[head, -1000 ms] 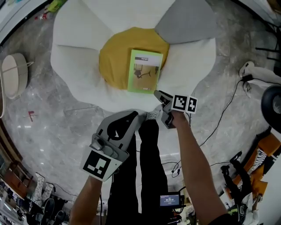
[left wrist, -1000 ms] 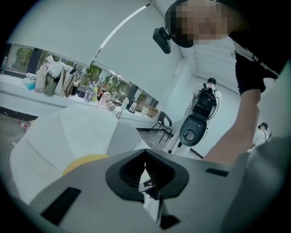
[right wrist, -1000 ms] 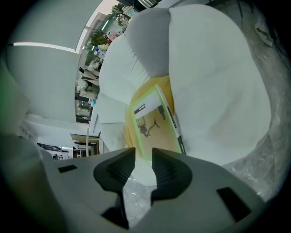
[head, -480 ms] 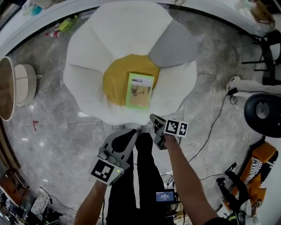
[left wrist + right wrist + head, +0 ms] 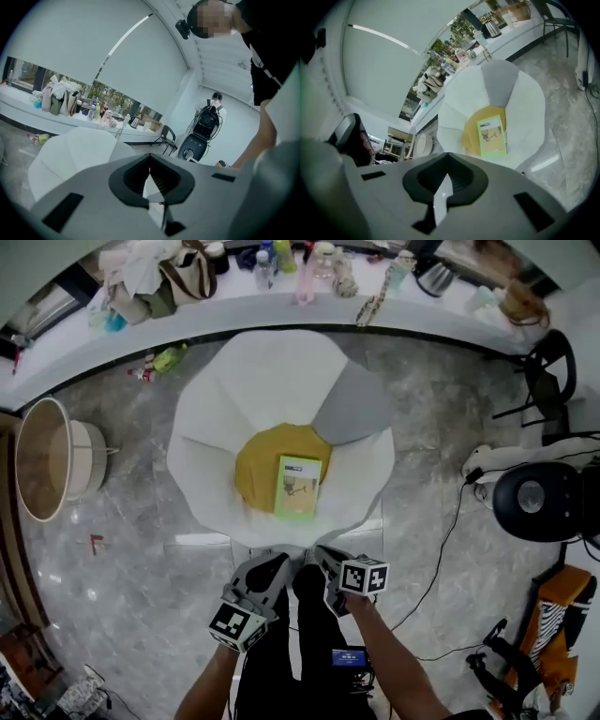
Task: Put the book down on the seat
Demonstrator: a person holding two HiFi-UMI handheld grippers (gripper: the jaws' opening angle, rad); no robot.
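- Green-covered rectangular book (image 5: 298, 487) lies flat on the round yellow seat cushion (image 5: 258, 460) of a white petal-shaped chair (image 5: 253, 381)
- Left hand-held gripper (image 5: 279, 561) and right hand-held gripper (image 5: 322, 554), jaws together, empty, clear of the book

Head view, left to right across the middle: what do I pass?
In order: round beige basket → green book, lying on the yellow seat → black round machine.
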